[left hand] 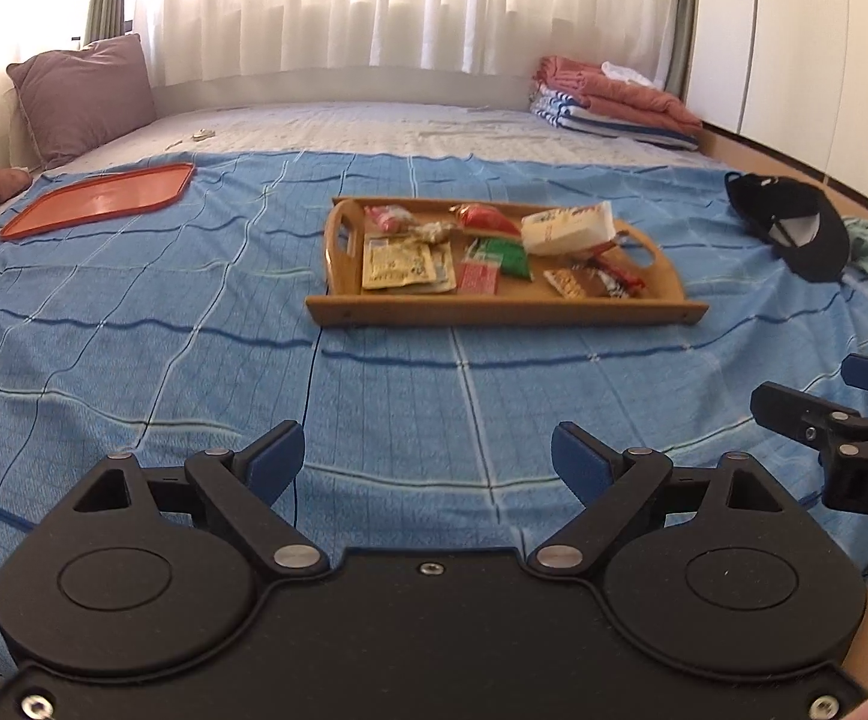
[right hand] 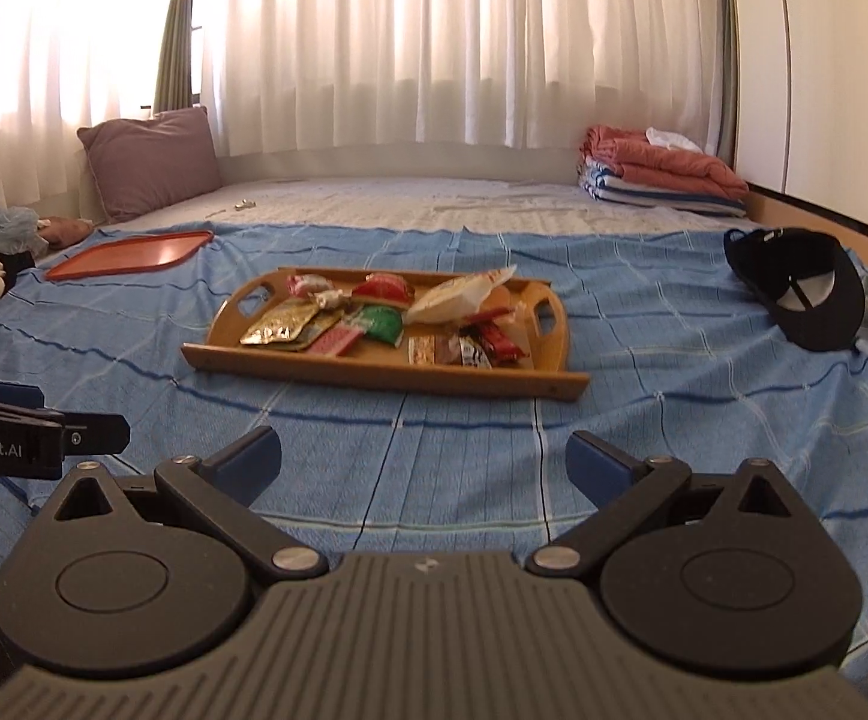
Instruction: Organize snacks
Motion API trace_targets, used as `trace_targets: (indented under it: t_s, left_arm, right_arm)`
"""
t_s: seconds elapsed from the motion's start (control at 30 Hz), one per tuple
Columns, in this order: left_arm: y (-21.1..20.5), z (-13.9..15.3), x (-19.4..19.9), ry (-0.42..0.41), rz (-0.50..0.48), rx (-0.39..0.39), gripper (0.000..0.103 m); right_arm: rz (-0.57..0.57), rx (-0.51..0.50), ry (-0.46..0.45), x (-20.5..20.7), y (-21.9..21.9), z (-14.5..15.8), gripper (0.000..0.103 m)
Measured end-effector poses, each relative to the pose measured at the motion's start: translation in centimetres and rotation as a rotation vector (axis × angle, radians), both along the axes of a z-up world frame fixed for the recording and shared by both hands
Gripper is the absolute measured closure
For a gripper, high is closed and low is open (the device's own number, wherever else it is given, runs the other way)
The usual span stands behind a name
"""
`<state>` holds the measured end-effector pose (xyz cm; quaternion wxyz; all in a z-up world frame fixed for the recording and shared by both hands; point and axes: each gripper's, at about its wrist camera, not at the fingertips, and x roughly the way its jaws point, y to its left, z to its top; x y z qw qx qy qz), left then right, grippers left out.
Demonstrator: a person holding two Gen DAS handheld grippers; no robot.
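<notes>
Your left tongs and right tongs both gape wide and hold nothing, low over the near bed. The one wooden tray lies well beyond them, mid-bed, holding roughly nine snack packets. One orange tray sits far left, bare.

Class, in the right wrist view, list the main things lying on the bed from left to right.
Orange tray → wooden tray of snacks → black cap.
</notes>
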<state>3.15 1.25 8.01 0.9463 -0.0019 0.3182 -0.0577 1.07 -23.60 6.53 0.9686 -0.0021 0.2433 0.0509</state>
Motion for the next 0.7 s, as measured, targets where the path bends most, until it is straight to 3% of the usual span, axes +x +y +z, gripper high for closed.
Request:
trace_targets:
  t_s: [0.7]
  left_arm:
    - [-0.2,-6.7,2.5,0.070,0.051,0.027,0.013]
  right_arm:
    - [-0.059,-0.014,0.128,1.6,1.5,-7.1,0.000]
